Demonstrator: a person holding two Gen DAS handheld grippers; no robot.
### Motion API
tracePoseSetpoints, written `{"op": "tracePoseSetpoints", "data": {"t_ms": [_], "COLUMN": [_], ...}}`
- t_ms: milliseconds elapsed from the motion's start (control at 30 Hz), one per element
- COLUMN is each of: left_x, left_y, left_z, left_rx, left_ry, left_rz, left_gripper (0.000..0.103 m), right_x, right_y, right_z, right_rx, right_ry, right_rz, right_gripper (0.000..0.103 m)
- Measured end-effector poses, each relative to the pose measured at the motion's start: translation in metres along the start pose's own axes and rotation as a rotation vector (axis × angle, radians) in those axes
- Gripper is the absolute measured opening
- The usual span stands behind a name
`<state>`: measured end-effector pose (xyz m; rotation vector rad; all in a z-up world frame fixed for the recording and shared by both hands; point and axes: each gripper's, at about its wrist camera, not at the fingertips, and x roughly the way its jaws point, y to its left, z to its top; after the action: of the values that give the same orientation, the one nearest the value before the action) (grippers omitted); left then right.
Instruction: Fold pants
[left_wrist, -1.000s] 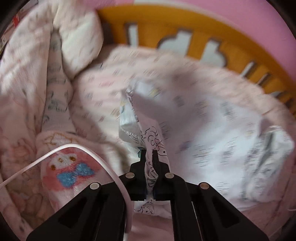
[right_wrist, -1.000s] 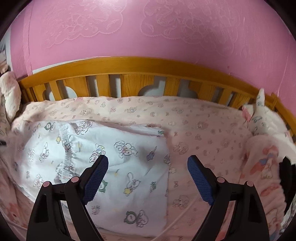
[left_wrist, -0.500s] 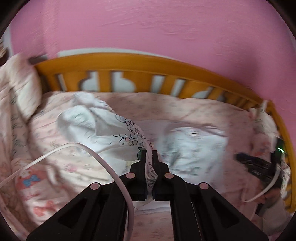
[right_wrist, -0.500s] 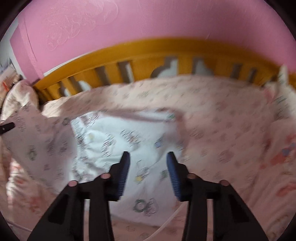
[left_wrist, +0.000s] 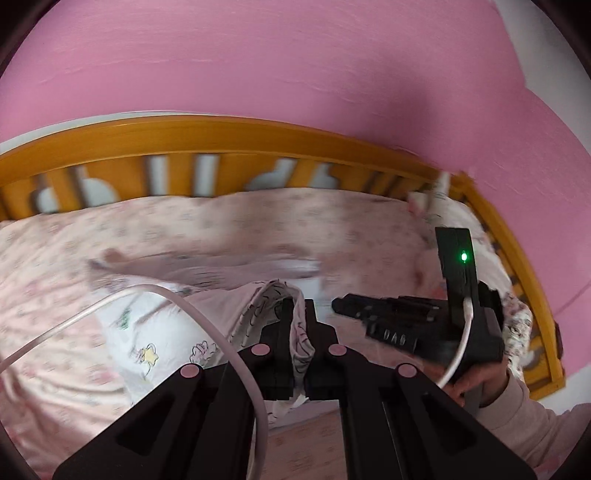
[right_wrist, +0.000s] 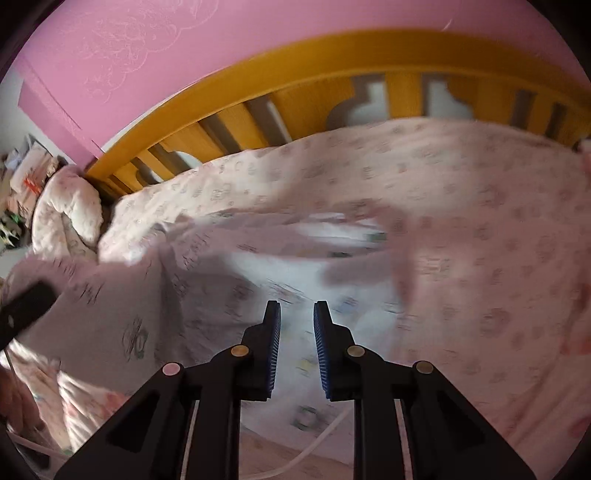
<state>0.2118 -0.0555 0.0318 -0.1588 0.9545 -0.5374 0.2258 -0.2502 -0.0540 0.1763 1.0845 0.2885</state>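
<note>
White pants (left_wrist: 155, 332) | left gripper (left_wrist: 299, 314) pinching them | right gripper (right_wrist: 297, 321) fingers closing, nothing between

Left gripper (left_wrist: 299, 314): jaws clamped together, angled downward. Right gripper (right_wrist: 297, 325): jaws closing, a narrow gap between them, nothing pinched; held by a sleeved hand (left_wrist: 480, 384).

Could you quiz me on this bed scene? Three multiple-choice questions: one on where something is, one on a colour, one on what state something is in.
1. Where do the pants lie?
A. on the bed sheet
B. over the rail
C. on the floor

2. What colour is the bed rail?
A. white
B. orange-brown
C. blue

3. What is the left gripper doing?
A. standing wide open
B. pinching pants fabric
C. holding a cable

Answers: 1 A, they are spread on the sheet; 2 B, the wood shows orange-brown; 3 B, fabric is clamped between its fingers.
</note>
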Motion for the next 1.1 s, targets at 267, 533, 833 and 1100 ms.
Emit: {"op": "tracePoseSetpoints", "data": {"t_ms": [267, 533, 833, 1100], "left_x": [0.087, 0.145, 0.048, -0.009], "left_y": [-0.067, -0.081, -0.025, 0.053], "left_z": [-0.028, -0.092, -0.105, -0.105], "left_rx": [0.074, 0.096, -0.119, -0.206], "left_ry": [0.130, 0.232, 0.023, -0.076], "left_rz": [-0.069, -0.055, -0.104, 0.324], "left_gripper": [0.002, 0.010, 0.073, 0.079], "right_x": [-0.032, -0.046, -0.052, -0.033], "right_y": [-0.062, -0.094, -0.063, 0.013], "right_z": [-0.016, -0.010, -0.010, -0.036], "right_rx": [0.039, 0.105, -0.008, -0.274], "right_ry": [-0.008, -0.061, -0.145, -0.128], "right_rz": [-0.101, -0.092, -0.116, -0.108], "right_gripper": [0.021, 0.025, 0.050, 0.051]}}
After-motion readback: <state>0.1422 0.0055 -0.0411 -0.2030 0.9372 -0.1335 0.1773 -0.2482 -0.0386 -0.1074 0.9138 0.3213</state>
